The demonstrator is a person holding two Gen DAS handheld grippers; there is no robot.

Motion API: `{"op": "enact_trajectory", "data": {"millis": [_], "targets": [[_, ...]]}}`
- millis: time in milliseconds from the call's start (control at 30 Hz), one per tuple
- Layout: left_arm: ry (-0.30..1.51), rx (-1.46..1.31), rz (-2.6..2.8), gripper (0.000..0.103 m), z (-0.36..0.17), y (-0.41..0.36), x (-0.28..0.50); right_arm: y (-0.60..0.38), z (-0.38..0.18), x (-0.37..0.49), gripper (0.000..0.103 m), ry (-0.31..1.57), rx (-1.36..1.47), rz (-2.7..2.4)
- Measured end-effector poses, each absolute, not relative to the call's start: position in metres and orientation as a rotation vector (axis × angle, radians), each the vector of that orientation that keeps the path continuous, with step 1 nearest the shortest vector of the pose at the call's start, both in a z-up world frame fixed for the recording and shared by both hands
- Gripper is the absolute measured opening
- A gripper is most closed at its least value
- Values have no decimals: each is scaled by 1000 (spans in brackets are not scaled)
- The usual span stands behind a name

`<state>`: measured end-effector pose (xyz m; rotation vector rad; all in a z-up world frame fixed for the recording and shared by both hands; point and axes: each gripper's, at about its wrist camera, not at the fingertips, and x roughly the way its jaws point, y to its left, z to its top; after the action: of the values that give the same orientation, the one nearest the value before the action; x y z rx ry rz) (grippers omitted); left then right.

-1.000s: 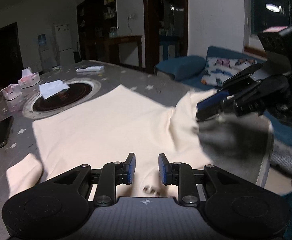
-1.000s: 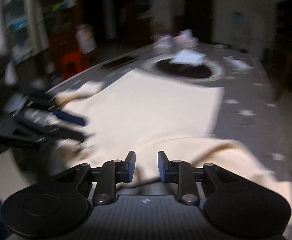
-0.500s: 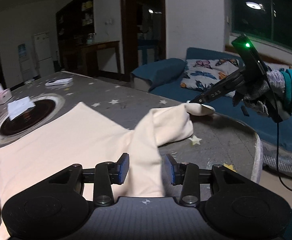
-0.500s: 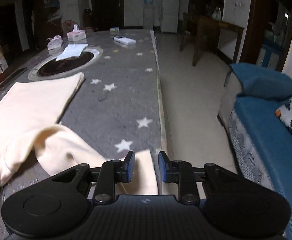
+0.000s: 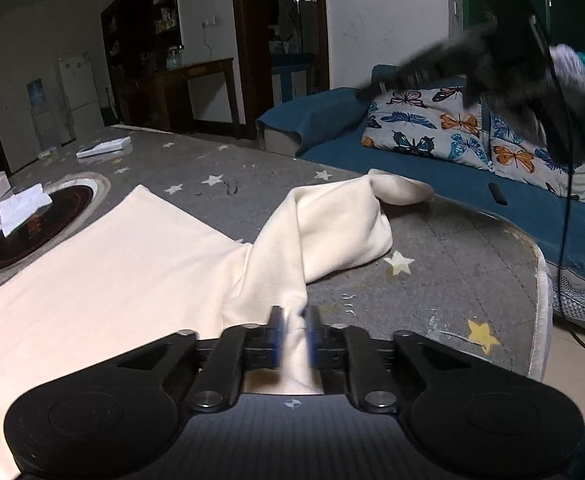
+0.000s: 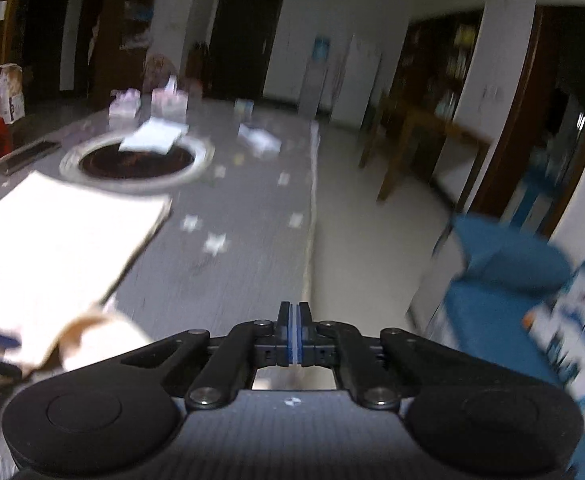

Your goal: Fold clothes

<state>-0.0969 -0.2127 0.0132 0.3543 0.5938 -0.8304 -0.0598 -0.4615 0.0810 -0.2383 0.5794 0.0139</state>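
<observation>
Cream garment (image 5: 104, 276) lies on the star-printed grey counter (image 5: 444, 280), its body spread flat ahead and to the left of the left fingers, with a straight far edge reaching toward the round dark inset (image 5: 32, 224) in the counter. One sleeve (image 5: 332, 232) is not flat: it runs from the left fingers up and to the right as a twisted, bunched band, and its cuff end rests near the rounded counter edge.

Left gripper (image 5: 293, 334) has its fingers drawn narrow with a pinch of the cream cloth between them, at the point where the sleeve meets the body. Right gripper (image 6: 293, 334) shows its fingers pressed together with nothing seen between the pads; in the left wrist view it hangs, blurred, high above and beyond the cuff, clear of the cloth. The right wrist view is also blurred, and shows the flat body to the left of its fingers.

As a judgement, the fold is only partly made: the body is smoothed and squared, but this sleeve is stretched outward and rumpled, not laid across the body, and no stacked layers of the body are visible. The other sleeve is out of view, so its state cannot be told. What remains, at the least, is bringing this sleeve in and folding the body down.
</observation>
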Motion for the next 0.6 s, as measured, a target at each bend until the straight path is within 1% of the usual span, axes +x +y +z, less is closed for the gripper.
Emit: {"op": "enact_trajectory", "data": {"millis": [67, 133, 200, 233, 300, 333, 400, 433, 467, 600], "targets": [[596, 353, -834, 9, 13, -213, -96, -464, 89, -59, 2, 567, -222, 18], [594, 344, -842, 9, 15, -212, -97, -472, 90, -55, 8, 595, -178, 23], [583, 347, -841, 9, 17, -211, -99, -478, 80, -54, 26, 645, -151, 27], [576, 348, -838, 13, 18, -212, -99, -480, 73, -55, 28, 672, -139, 32], [553, 349, -831, 13, 22, -211, -101, -484, 59, -58, 28, 721, -110, 37], [541, 353, -828, 15, 23, -212, -102, -486, 53, -60, 28, 740, -92, 39], [520, 364, -824, 22, 25, -213, -103, -490, 42, -65, 28, 776, -53, 40], [513, 374, -820, 28, 24, -215, -103, -493, 37, -68, 29, 793, -30, 38], [511, 381, -817, 31, 23, -217, -103, -496, 34, -70, 29, 803, -18, 31], [520, 405, -818, 31, 17, -223, -101, -505, 21, -77, 29, 843, 42, 18]]}}
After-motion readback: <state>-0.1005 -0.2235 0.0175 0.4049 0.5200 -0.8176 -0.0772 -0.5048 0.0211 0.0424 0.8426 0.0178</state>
